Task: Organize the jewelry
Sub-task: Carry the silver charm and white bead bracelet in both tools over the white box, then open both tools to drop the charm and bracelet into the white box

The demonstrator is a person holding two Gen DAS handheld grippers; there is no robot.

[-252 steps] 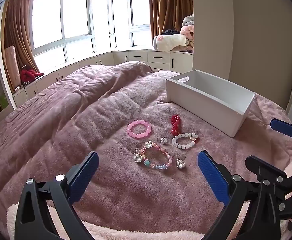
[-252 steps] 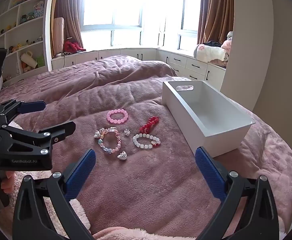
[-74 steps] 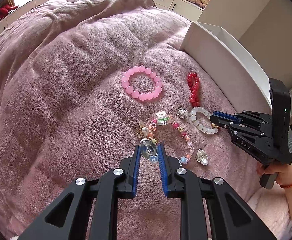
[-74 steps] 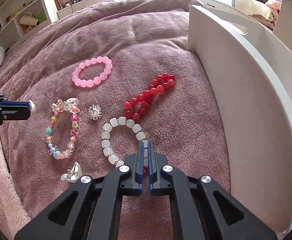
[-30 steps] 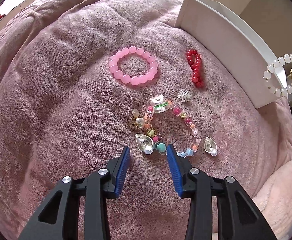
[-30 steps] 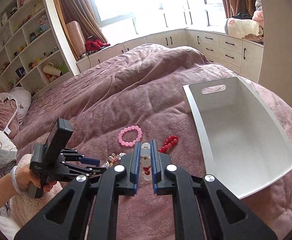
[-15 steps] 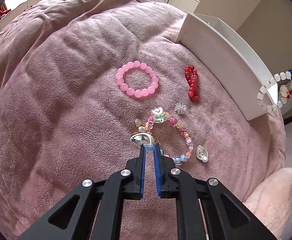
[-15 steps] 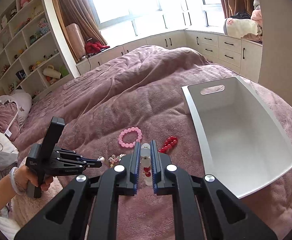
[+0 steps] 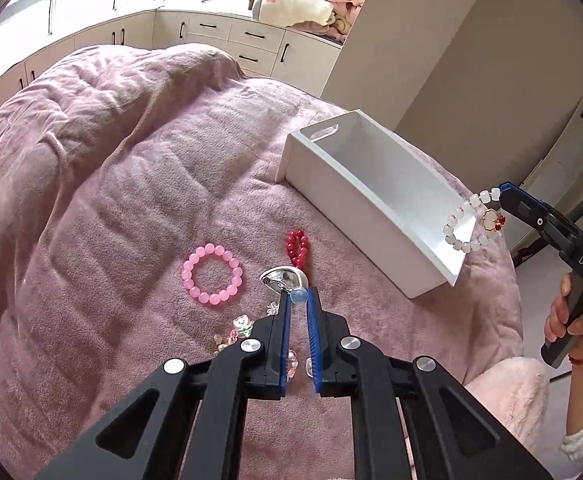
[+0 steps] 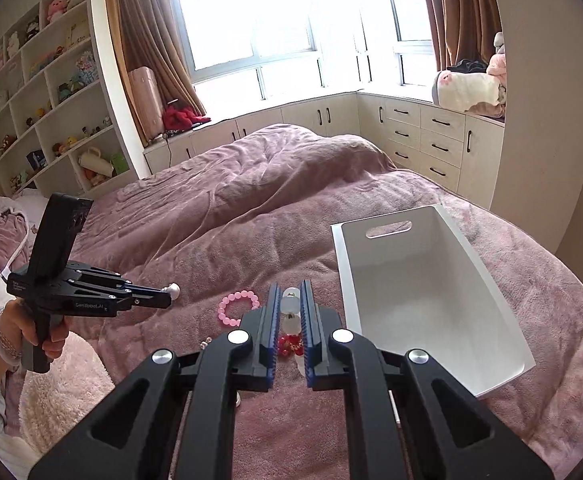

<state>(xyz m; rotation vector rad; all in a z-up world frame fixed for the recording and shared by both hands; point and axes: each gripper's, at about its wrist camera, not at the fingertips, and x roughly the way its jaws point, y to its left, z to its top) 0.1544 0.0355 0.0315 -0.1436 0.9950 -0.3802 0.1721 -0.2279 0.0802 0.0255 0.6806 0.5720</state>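
My left gripper (image 9: 298, 294) is shut on a silver earring with a pearl (image 9: 282, 277) and holds it above the blanket. Below it lie a pink bead bracelet (image 9: 212, 274), a red bead bracelet (image 9: 297, 245) and a multicoloured charm bracelet (image 9: 242, 325), which the fingers partly hide. My right gripper (image 10: 289, 286) is shut on a white bead bracelet (image 10: 290, 309) with a red charm. That bracelet (image 9: 464, 226) hangs in the air beside the near right corner of the white box (image 9: 355, 196). The box (image 10: 487, 292) has nothing in it.
The pink blanket (image 9: 111, 184) covers the whole bed. A fluffy pale throw (image 10: 67, 384) lies at the near edge. Drawers (image 10: 431, 136) and a window seat run along the far wall, with toy shelves (image 10: 43, 92) at left. A beige wall (image 9: 471, 60) rises behind the box.
The left gripper went from open around the silver earring to shut on it, then rose with it off the blanket. The right gripper climbed a little, still holding the white bracelet.
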